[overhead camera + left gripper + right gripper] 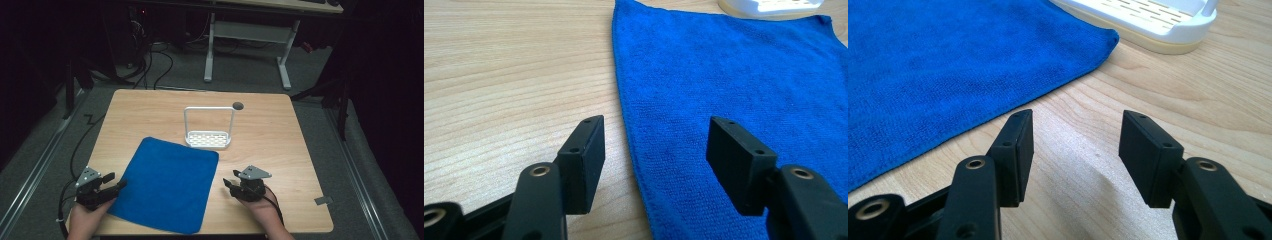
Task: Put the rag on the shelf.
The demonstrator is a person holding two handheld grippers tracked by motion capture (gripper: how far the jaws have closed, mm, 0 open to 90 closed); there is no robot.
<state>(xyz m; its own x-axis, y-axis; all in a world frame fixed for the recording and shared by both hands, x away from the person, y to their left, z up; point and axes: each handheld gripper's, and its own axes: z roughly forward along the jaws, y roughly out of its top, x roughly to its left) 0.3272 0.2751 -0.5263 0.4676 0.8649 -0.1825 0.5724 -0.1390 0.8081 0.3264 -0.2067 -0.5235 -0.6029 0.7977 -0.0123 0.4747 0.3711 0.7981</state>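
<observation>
A blue cloth (166, 185) lies flat on the wooden table (270, 135), its far right corner close to a white slotted tray with a tall loop handle (208, 139). My left gripper (116, 182) rests at the cloth's left edge, open, its jaws straddling that edge (644, 165) with nothing held. My right gripper (229, 184) stands open on bare wood just right of the cloth (923, 65), pointing towards the white tray (1153, 22). The tray's base (769, 6) shows past the cloth's far corner in the left gripper view.
A small dark round mark (238, 105) sits on the table behind the tray. A grey tag (323, 200) lies near the table's right front corner. Desk legs (285, 65) and cables stand on the floor beyond the table.
</observation>
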